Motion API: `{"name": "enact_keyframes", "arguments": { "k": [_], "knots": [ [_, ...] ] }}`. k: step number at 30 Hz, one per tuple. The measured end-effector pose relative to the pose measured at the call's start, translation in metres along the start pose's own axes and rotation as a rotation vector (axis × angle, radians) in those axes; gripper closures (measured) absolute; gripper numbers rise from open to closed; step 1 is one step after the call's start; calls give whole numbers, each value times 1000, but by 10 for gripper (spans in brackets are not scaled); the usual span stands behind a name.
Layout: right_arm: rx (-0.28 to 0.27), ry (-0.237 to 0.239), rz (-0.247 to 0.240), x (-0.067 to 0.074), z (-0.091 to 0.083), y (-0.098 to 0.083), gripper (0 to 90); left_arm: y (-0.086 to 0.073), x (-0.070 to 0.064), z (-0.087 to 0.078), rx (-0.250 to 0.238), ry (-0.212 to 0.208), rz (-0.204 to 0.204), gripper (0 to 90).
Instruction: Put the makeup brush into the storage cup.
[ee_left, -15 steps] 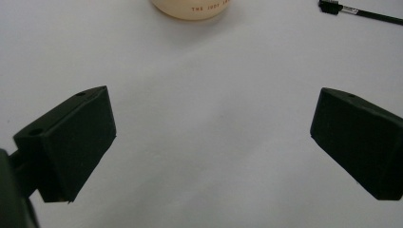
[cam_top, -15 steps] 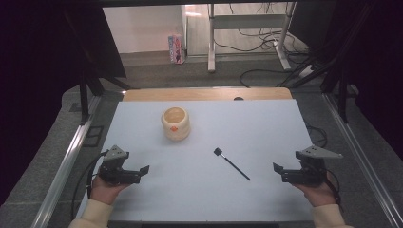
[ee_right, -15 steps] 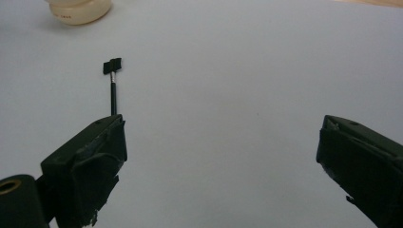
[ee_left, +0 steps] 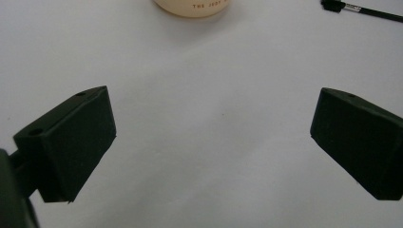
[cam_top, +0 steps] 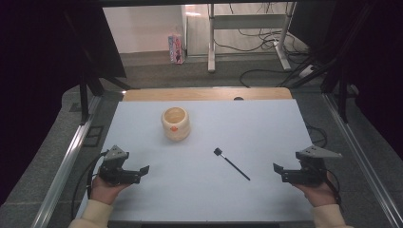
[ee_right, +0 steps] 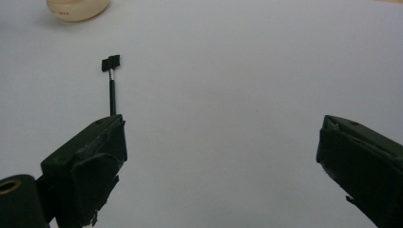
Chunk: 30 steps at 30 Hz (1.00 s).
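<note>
A cream-coloured cup (cam_top: 176,124) with a small orange mark stands upright on the white table (cam_top: 266,123), left of centre. It also sits at the top edge in the left gripper view (ee_left: 192,6) and at the top left in the right gripper view (ee_right: 78,9). A thin black stick with a small black head (cam_top: 231,164) lies flat to the right of the cup, in front of the right gripper (ee_right: 112,88). My left gripper (cam_top: 138,173) rests low at the near left, open and empty (ee_left: 214,109). My right gripper (cam_top: 281,172) rests at the near right, open and empty (ee_right: 223,128).
A wooden strip (cam_top: 204,94) runs along the table's far edge. Metal rails (cam_top: 71,156) flank both sides. Beyond the table are a desk frame (cam_top: 211,42), floor cables and a small box (cam_top: 176,47). Bare white surface lies between the two grippers.
</note>
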State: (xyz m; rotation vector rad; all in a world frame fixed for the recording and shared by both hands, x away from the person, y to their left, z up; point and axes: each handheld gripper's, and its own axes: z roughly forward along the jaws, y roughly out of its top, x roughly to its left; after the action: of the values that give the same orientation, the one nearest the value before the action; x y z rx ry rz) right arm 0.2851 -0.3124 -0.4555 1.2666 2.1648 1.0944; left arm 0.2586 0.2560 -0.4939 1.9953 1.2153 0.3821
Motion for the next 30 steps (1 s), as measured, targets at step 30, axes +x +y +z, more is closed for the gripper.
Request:
{"name": "enact_keyframes", "arguments": {
  "k": [30],
  "knots": [
    [38, 1, -22, 16, -4, 29, 13, 0, -1, 4, 28, 23, 19, 16]
  ]
}}
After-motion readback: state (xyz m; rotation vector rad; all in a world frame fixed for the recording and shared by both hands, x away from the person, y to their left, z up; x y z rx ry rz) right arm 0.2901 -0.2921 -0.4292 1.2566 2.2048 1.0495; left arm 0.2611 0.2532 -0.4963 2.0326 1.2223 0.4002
